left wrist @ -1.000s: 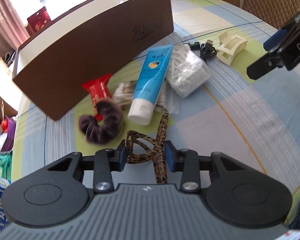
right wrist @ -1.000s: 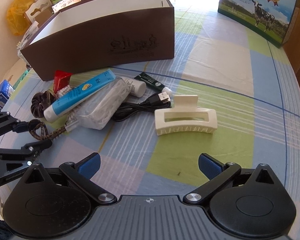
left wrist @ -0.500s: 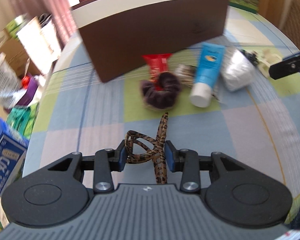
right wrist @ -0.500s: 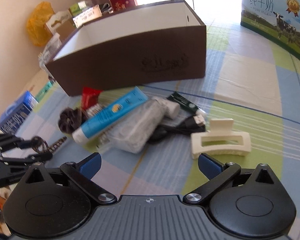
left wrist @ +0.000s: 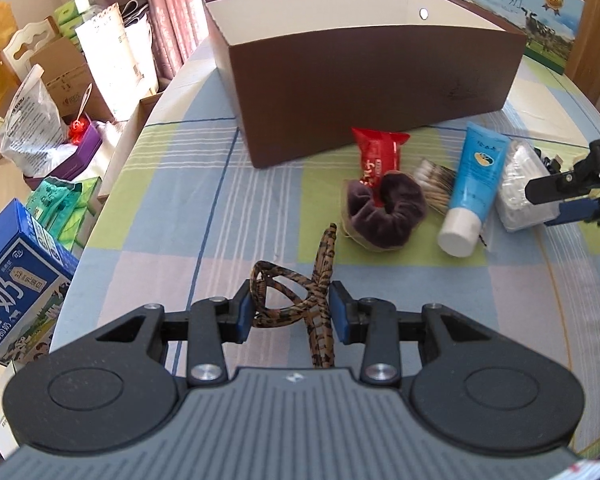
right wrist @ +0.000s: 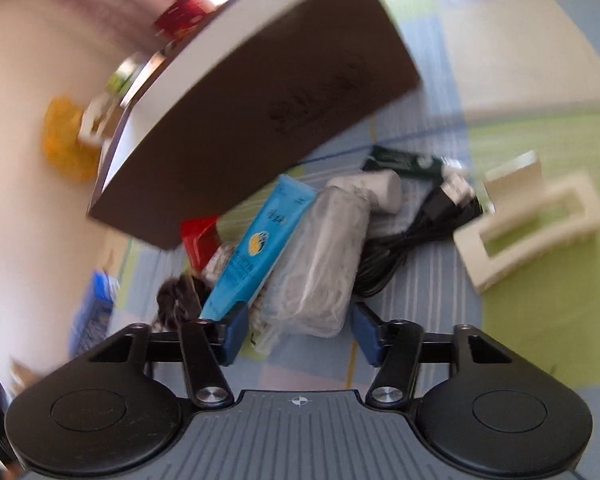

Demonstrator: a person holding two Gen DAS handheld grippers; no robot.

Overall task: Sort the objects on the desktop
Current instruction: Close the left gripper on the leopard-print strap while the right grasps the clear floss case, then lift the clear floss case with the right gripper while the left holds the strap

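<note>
A: L gripper [left wrist: 291,312] first. What's in it?

B: Clamped on the leopard-print hair tie [left wrist: 296,300], both blue pads pressed against its loops. One strand runs back toward the camera, another sticks out fwd over the checked tablecloth [left wrist: 180,208].

A: R gripper [right wrist: 300,330]?

B: Jaws have just been closing. The clear bag of cotton swabs [right wrist: 320,264] sits between the pads. Frame's blurred, but there's a gap on the right side, so no grip on it yet. Left pad is just beside the bag's corner and the cap end of the blue tube [right wrist: 260,240]; can't tell if it touches.

A: Next out from there?

B: From the L view: dark velvet scrunchie [left wrist: 384,216] just past the tie's tip, apart from it. A red snack packet [left wrist: 380,152] lies partly on the scrunchie. Loose swabs in a small bundle [left wrist: 434,178] between scrunchie and tube.

A: And to the right of the bag?

B: R view: black USB cable [right wrist: 412,236] touching the bag's far side, a white tube [right wrist: 376,188] and a dark green one [right wrist: 400,160] behind it. Cream claw clip [right wrist: 536,224] beside the cable, lying on the cloth.

A: Farthest?

B: Brown box [left wrist: 372,88], open top, white inside, nothing visible in it. All items lie outside, near its front wall. Milk carton [left wrist: 528,8] stands behind it.
</note>
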